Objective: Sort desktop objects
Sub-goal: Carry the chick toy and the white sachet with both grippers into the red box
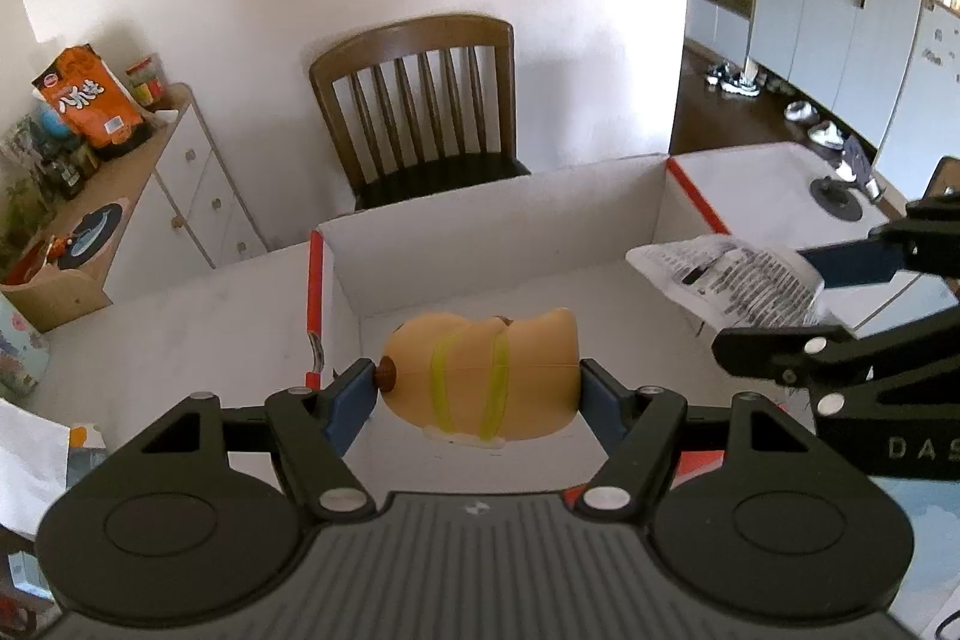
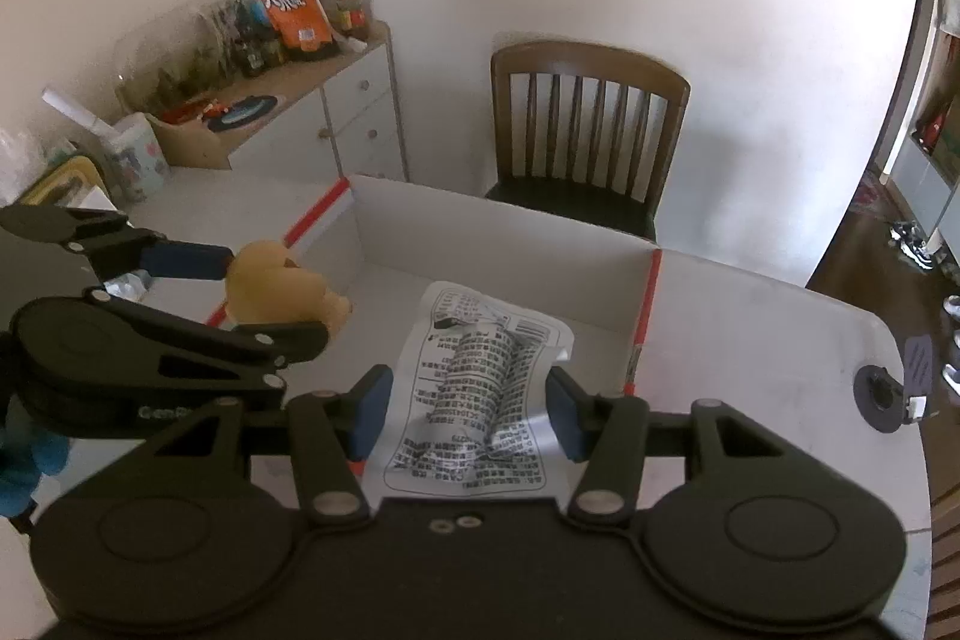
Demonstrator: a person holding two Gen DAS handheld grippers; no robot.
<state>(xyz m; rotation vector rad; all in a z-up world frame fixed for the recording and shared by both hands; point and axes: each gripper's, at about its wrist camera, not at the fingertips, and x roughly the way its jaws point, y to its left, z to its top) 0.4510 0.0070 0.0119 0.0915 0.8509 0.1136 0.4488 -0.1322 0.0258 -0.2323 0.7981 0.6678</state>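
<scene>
Yellow toy: a soft tan-yellow figure (image 1: 480, 379) with green bands and a small brown knob at one end, lying sideways in the air above the open box
Left claw: (image 1: 477, 394) clenched on the toy, one blue pad (image 1: 354, 403) against the knob end, the other against the opposite end; seen from the right wrist view it (image 2: 282, 301) comes in from the left with the toy (image 2: 282, 289) over the box's left wall
Right claw: (image 2: 468, 415) grasping a packet, blue pads (image 2: 369, 412) pressing on its two side edges so that the middle bulges up in a ridge
Packet: silvery-white foil (image 2: 480, 394) covered in black print, held flat-ish over the right part of the box; in the left wrist view it (image 1: 729, 283) hangs near the box's right wall, pinched by the right claw (image 1: 780, 304)
Box: white cardboard (image 1: 492, 232) with red strips along its corners, open at the top, standing on the table; its inside looks bare below the two held things
Table: white top (image 2: 750, 328) with a dark round fitting (image 2: 879, 394) near the right edge
Chair: brown wood with a slatted back (image 1: 420, 100), pushed up behind the box against the pale wall
Sideboard: white drawers (image 2: 354, 124) at the left, its top crowded with jars and an orange snack bag (image 2: 294, 7)
Far right: pale blue cupboards (image 1: 840, 22), shoes on the dark floor
</scene>
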